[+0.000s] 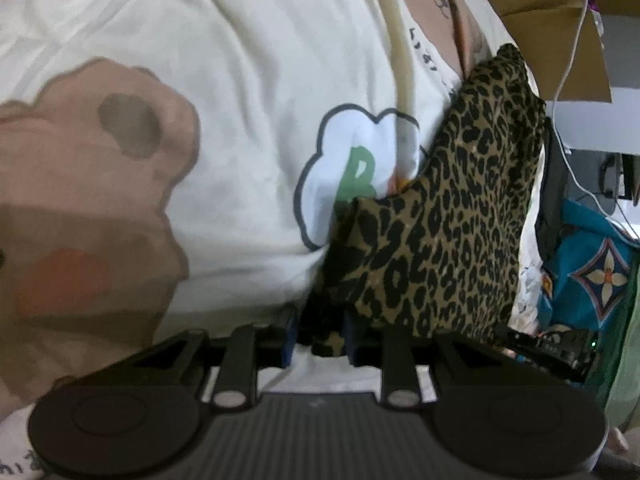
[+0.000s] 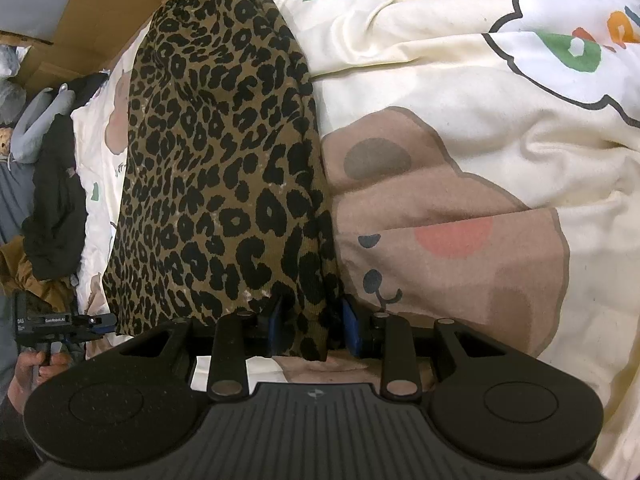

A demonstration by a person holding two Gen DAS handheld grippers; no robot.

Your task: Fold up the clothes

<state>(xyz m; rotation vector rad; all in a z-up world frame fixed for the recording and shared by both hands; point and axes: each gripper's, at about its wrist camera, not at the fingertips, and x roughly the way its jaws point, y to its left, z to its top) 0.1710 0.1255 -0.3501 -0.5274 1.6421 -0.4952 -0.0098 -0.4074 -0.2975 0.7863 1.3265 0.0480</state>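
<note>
Cream cartoon-print bedding (image 2: pixel 440 80) is spread as the work area, with a leopard-print garment (image 2: pixel 224 168) laid on it, partly folded.

The garment is seen lying as a long narrow strip, so a lengthwise fold is judged done and crosswise folds left. Its near end is pinched between the right tongs (image 2: pixel 312 328). At the left tongs (image 1: pixel 320 340) a corner is seen between the pads, which stand slightly apart; a firm grip cannot be confirmed there.
</note>
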